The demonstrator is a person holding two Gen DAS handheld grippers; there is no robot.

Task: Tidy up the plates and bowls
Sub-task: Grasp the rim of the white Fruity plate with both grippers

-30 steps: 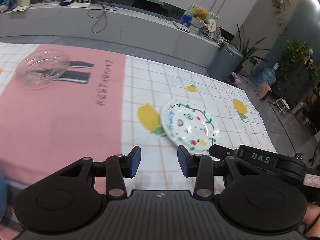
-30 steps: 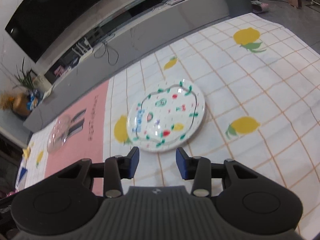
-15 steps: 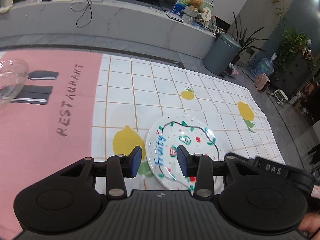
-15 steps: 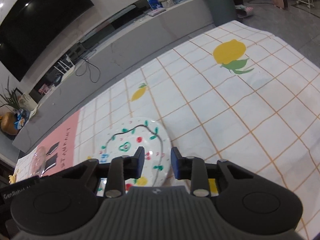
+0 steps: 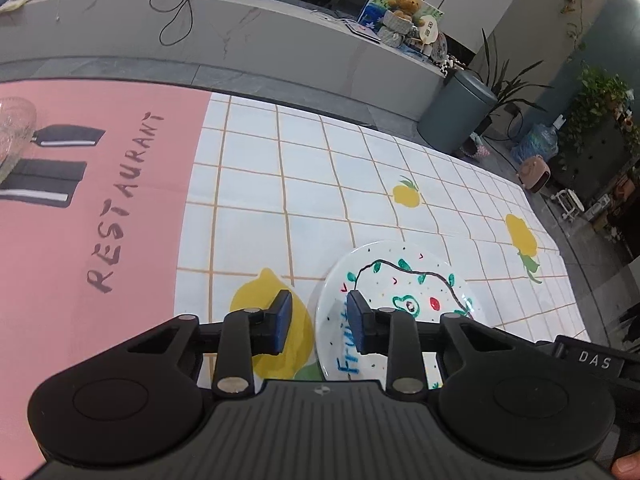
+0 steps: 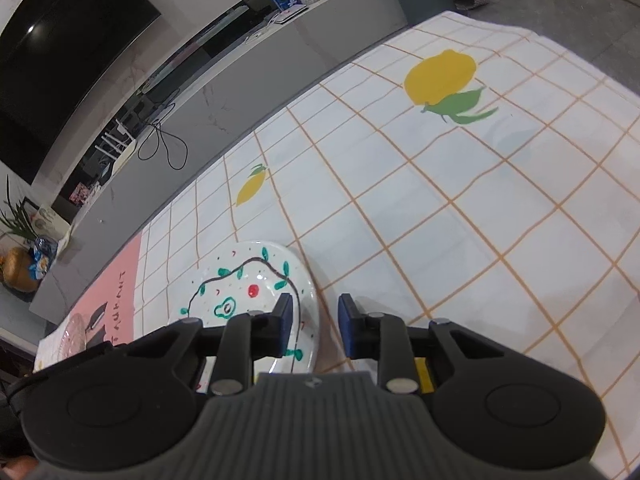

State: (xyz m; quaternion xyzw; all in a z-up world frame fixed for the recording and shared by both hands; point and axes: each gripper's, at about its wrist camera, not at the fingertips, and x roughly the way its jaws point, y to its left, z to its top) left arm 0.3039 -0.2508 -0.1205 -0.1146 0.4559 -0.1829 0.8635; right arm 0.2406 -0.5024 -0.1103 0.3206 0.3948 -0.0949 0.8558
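A white plate (image 5: 404, 280) with painted fruit and blue lettering lies flat on the lemon-print tablecloth. My left gripper (image 5: 320, 320) straddles its left rim, one finger over the plate and one outside. The jaws are closing, and a gap still shows at both pads. In the right wrist view the plate (image 6: 244, 284) has its right rim between the fingers of my right gripper (image 6: 312, 326). These jaws are closing too, with the pads clear of the rim. A clear glass bowl (image 5: 10, 132) sits far left on the pink panel, away from both grippers.
The tablecloth (image 5: 304, 184) ends at a far edge, with grey floor and a long grey bench (image 5: 240, 36) behind. A grey bin (image 5: 456, 116) and potted plants stand at the right. A dark screen (image 6: 60, 52) hangs above the bench.
Both grippers have come down and in onto the plate from opposite sides, and both pairs of jaws have narrowed. The glass bowl has slid to the left edge of the left wrist view.
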